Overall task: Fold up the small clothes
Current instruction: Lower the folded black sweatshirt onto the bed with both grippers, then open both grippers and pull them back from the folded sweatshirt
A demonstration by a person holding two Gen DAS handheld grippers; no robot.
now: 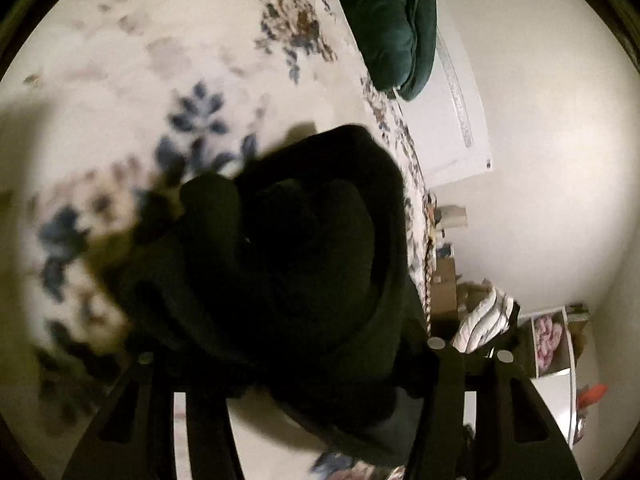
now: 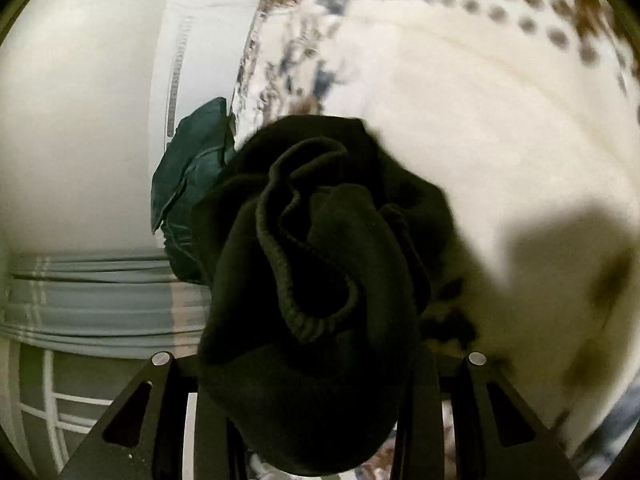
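- The left wrist view looks forward along its hand-held gripper (image 1: 320,420), very close to the black garment (image 1: 304,264), over the floral bedspread (image 1: 168,80).
- The right wrist view sits equally near, on its own hand-held gripper (image 2: 316,432).
- Both share the garment, the bedspread, and the green cushion (image 1: 392,20).

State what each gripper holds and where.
Both the left gripper and right gripper grip the bunched black garment; exact hold points are hidden by fabric.

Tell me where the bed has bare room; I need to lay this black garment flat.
Free: the floral bedspread left of the black garment, and its plain cream stretch in the right view. Crowded: the edge by the green cushion.
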